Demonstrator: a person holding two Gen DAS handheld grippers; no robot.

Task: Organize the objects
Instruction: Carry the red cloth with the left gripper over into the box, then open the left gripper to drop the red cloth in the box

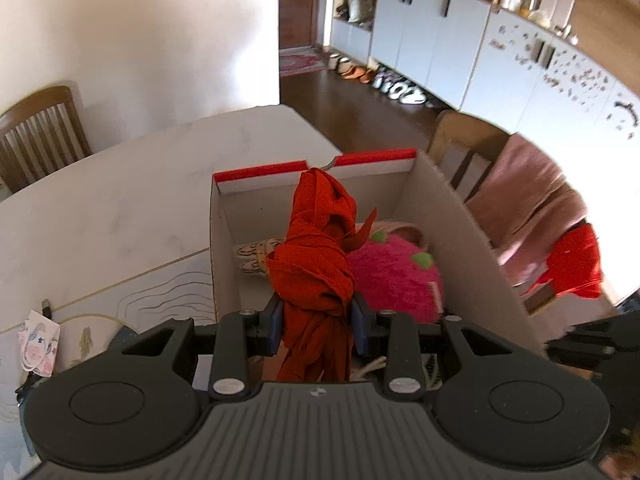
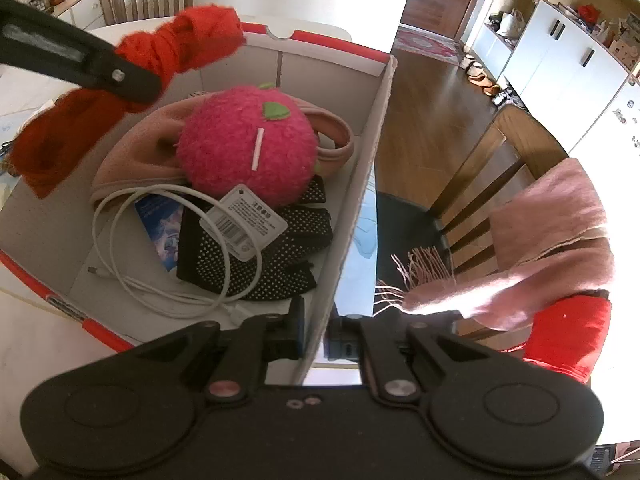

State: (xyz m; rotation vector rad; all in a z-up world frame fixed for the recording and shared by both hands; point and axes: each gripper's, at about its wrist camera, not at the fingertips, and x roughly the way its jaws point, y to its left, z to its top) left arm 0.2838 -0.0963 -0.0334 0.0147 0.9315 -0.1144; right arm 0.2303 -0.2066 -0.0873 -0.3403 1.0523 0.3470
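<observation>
White marble-look bench [image 1: 120, 184] in bright dining room, wooden chairs around. Cardboard box [image 2: 360, 184] stands on it, already holding pink plush ball [image 2: 248, 144], white cable [image 2: 120, 248], dotted black gloves [image 2: 264, 256].

Left gripper [image 1: 318, 320]: fingers part-closed, clamped on bunched red scarf [image 1: 316, 248], held above box, tail hanging behind.

Right gripper [image 2: 314, 338]: fingers nearly shut, pinching box's side wall, steadying it.

Step, as judged: drop scarf in. Advice: lower over free space beside plush, get tail inside wall before release, keep right grip firm.
</observation>
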